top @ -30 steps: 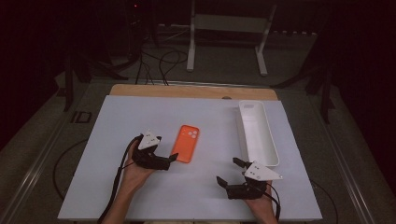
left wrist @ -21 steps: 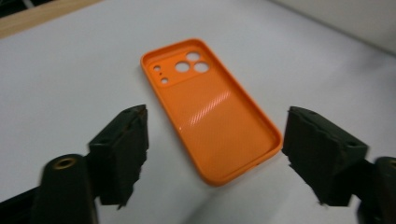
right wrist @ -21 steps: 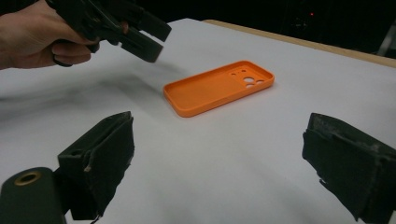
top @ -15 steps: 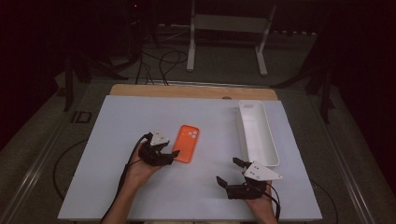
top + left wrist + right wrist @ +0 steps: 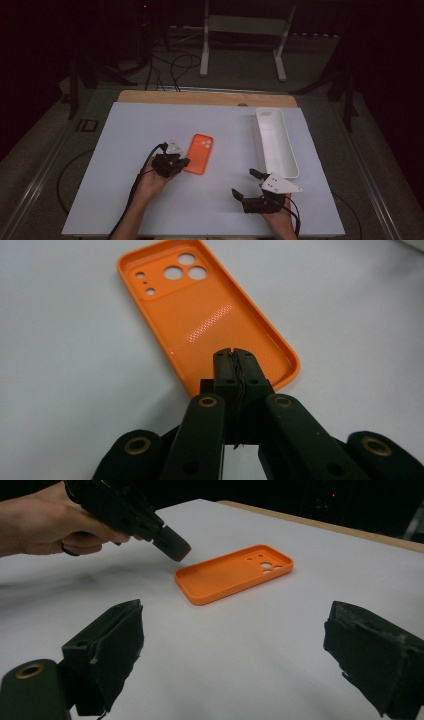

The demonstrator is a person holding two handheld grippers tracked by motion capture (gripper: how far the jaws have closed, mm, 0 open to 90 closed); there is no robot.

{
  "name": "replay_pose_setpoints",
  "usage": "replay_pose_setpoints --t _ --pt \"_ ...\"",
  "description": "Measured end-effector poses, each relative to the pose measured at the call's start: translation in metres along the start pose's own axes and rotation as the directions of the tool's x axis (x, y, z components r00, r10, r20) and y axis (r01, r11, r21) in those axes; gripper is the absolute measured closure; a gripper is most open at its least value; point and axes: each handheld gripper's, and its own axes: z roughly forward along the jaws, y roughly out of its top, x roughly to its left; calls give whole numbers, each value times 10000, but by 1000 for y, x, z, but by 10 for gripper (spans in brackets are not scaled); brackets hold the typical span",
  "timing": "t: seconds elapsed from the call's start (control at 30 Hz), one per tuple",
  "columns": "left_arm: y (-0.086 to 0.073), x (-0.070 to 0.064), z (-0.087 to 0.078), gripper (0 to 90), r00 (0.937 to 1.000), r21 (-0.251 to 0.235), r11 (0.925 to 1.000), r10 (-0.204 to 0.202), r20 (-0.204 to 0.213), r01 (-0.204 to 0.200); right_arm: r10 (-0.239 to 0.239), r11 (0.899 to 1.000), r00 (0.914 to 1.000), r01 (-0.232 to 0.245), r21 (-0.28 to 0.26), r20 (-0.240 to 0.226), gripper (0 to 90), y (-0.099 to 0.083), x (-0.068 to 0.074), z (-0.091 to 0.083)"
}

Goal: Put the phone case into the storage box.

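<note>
— Jaws first: how are they standing on each gripper?

— The left gripper (image 5: 234, 362) is hovering with its jaws pressed together on nothing, tips poised over the near end of the orange plastic phone case (image 5: 200, 315). The right gripper (image 5: 235, 655) is gaping wide, resting near the worktop's front edge.

— And the case?

— It is lying hollow side up around the middle of the white worktop (image 5: 125, 135), camera holes towards the far edge. The long white plastic tray (image 5: 276, 142) is sitting along the right edge, well apart from it.
</note>
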Motion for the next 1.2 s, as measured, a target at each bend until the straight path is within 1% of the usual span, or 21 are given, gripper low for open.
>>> replay_pose_setpoints --t 0.1,0.23,0.3,0.43,0.5,0.6,0.87,0.97,1.03,1.13,1.2 --pt "0 1 2 900 10000 47 10000 -73 -20 74 -37 10000 10000 37 5 6 90 0 0 0" --pt "0 1 4 900 9998 20 9999 -166 107 165 -31 10000 10000 31 13 15 90 0 0 0" --pt "-1 1 5 900 9999 108 9999 -108 110 106 -20 10000 10000 20 30 27 90 0 0 0" --pt "-1 -1 8 900 9999 125 9998 -145 42 144 -52 10000 10000 52 37 12 90 0 0 1" --pt "-1 0 10 900 10000 234 9997 -87 19 87 -94 9999 10000 94 39 28 90 0 0 1" --pt "-2 -1 13 900 9999 339 9993 -124 -40 125 -139 9999 9999 139 63 30 90 0 1 1" --pt "-3 -2 19 900 10000 528 9986 -46 -49 48 -205 9997 9998 205 96 27 90 0 2 2" --pt "-4 -2 25 900 9999 627 9979 -156 -58 159 -200 9997 9998 200 107 31 90 -1 2 2" --pt "-4 -2 27 900 9997 602 9979 -224 -28 225 -212 9997 9998 212 105 16 90 -1 2 2" --pt "-4 -3 27 900 9998 614 9980 -175 -89 180 -223 9997 9997 222 102 28 90 0 2 2" --pt "-4 -2 25 900 9996 778 9969 -82 -254 101 -214 9997 9998 214 91 39 90 0 2 2"
